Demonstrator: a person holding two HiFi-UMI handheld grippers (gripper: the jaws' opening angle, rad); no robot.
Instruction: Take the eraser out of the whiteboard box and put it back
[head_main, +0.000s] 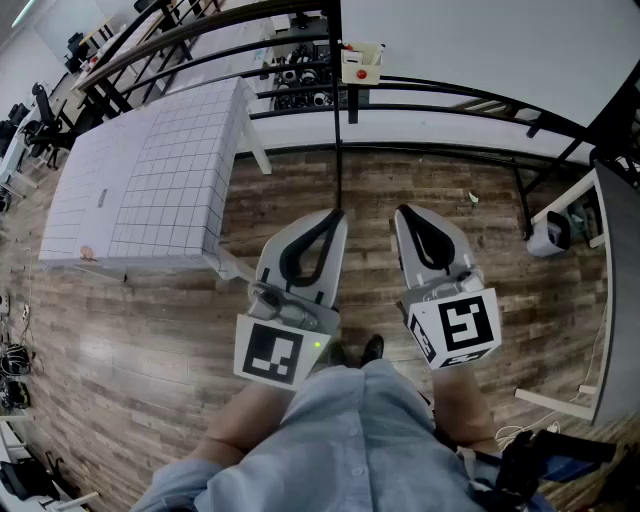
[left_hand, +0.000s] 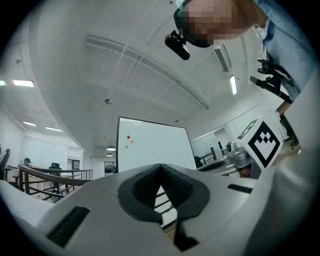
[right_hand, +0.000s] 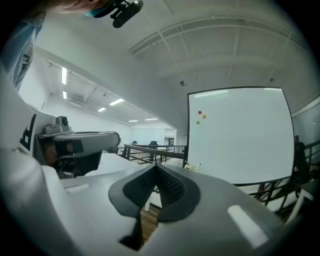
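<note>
A small cream whiteboard box (head_main: 361, 63) hangs at the lower edge of the whiteboard (head_main: 480, 50), far ahead of both grippers. Something red shows in it; I cannot tell whether that is the eraser. My left gripper (head_main: 335, 215) and right gripper (head_main: 402, 212) are held side by side over the wooden floor, well short of the box, both shut and empty. The left gripper view has its shut jaws (left_hand: 160, 166) aimed at the whiteboard (left_hand: 152, 147). In the right gripper view the closed tips (right_hand: 156, 165) point towards the whiteboard (right_hand: 240, 135) and the box (right_hand: 193, 168).
A white table with a grid pattern (head_main: 150, 180) stands to the left. Black railings (head_main: 200, 40) run behind it and along the whiteboard's foot. A white counter (head_main: 612, 300) and a small white device (head_main: 548, 235) are at the right. The person's shoes (head_main: 372, 348) show below.
</note>
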